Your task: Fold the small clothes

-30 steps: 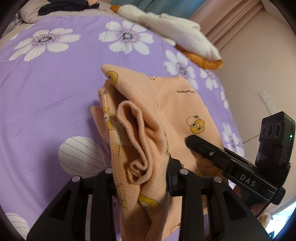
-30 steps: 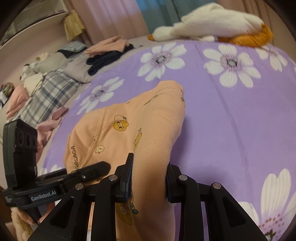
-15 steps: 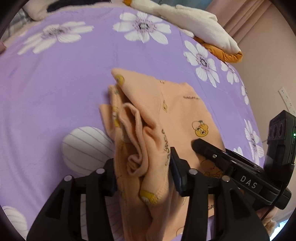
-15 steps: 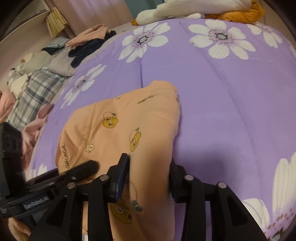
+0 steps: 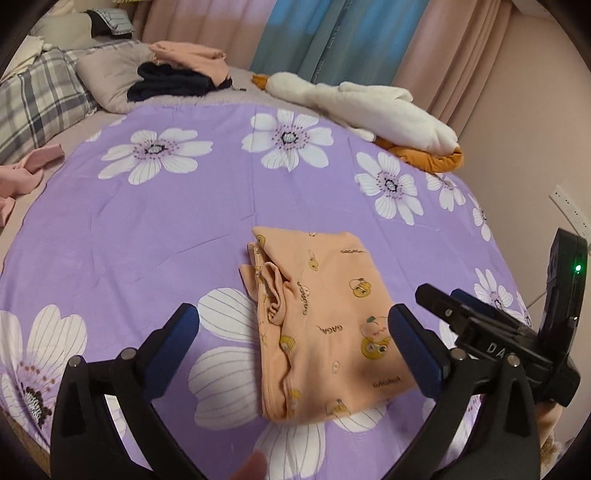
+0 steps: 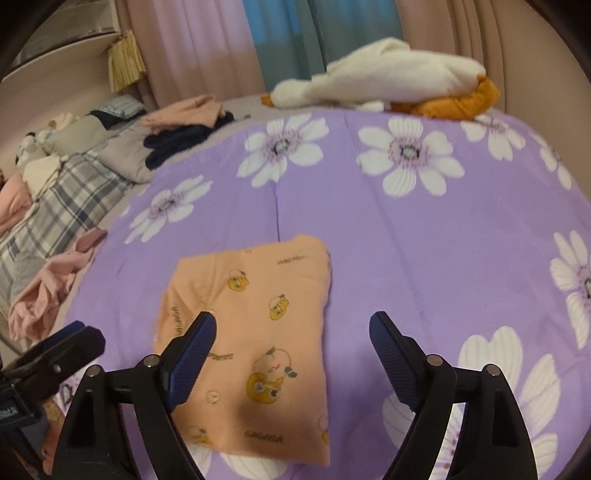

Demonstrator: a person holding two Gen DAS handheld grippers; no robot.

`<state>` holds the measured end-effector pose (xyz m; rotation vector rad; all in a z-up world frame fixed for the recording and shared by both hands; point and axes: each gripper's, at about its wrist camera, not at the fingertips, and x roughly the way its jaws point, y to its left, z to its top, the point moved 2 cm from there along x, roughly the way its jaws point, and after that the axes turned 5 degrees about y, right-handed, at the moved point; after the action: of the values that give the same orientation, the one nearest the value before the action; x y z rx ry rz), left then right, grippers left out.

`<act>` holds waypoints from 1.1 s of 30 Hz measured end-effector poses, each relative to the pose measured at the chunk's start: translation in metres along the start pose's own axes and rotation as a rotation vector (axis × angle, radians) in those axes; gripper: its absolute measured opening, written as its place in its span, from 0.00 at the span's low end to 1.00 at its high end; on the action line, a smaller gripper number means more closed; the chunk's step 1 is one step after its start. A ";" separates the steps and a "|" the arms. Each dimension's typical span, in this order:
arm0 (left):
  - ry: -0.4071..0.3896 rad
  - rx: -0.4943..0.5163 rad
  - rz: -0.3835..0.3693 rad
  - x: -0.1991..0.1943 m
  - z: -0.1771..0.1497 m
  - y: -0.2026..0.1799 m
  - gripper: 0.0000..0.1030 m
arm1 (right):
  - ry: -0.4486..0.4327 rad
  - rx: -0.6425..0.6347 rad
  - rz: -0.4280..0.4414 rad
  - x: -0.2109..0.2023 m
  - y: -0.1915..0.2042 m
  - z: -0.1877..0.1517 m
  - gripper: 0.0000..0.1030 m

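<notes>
The folded peach garment [image 5: 325, 325] printed with little yellow ducks lies flat on the purple flowered bedsheet [image 5: 155, 229], toward the sheet's near edge, its bunched layered edges facing the left side and its smooth fold on the right. Nothing grips it: the left gripper [image 5: 295, 336] has just been opening and its jaws now stand spread as wide as they go, above the cloth with no fabric between the blue pads. The right gripper [image 6: 291, 343] has likewise just been opening; its jaws are wide apart, poised over the garment's near right part without touching it. A fingertip shows at the bottom edge of the left wrist view. At the sheet's far right corner rests a white plush goose [image 5: 365, 107] with orange feet. Beyond the far edge sit a stack of dark and peach folded clothes [image 5: 181, 74] and a plaid pillow [image 5: 40, 99], and loose pink clothing [image 6: 44, 291] lies off the left edge. Pink and blue curtains [image 5: 332, 33] hang behind the bed.
</notes>
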<state>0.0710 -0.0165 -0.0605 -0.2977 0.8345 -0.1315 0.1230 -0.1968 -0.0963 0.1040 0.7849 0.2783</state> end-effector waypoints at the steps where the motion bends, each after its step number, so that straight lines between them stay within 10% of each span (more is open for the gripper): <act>1: -0.005 -0.001 -0.001 -0.003 -0.001 -0.001 0.99 | -0.009 -0.005 0.004 -0.003 0.001 0.000 0.83; 33: -0.033 0.050 0.049 -0.032 -0.024 -0.021 0.99 | -0.155 -0.056 -0.129 -0.050 0.010 -0.010 0.85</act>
<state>0.0317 -0.0340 -0.0466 -0.2313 0.8045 -0.1013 0.0799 -0.2015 -0.0668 0.0219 0.6269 0.1677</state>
